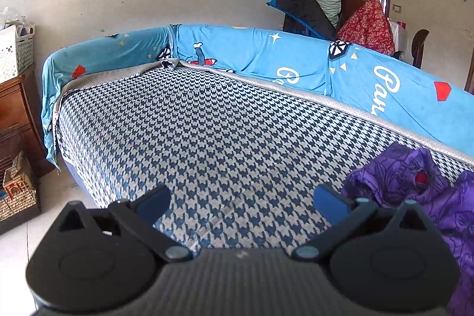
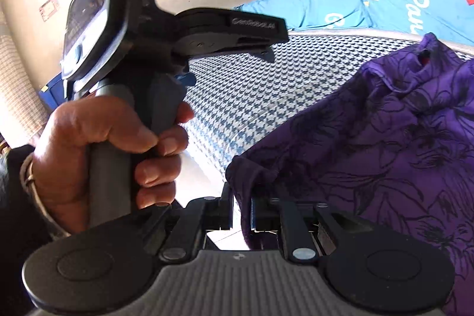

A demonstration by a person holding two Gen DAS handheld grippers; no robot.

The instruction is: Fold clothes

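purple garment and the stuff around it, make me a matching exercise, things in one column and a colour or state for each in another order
Things:
1. purple garment
2. left gripper
3. sofa seat cover
4. right gripper

States:
A. blue and white houndstooth check
B. jaws wide apart, nothing between them
C. dark floral print, corner pinched
D. jaws closed on cloth

Pairs: 1-C, 2-B, 3-A, 4-D
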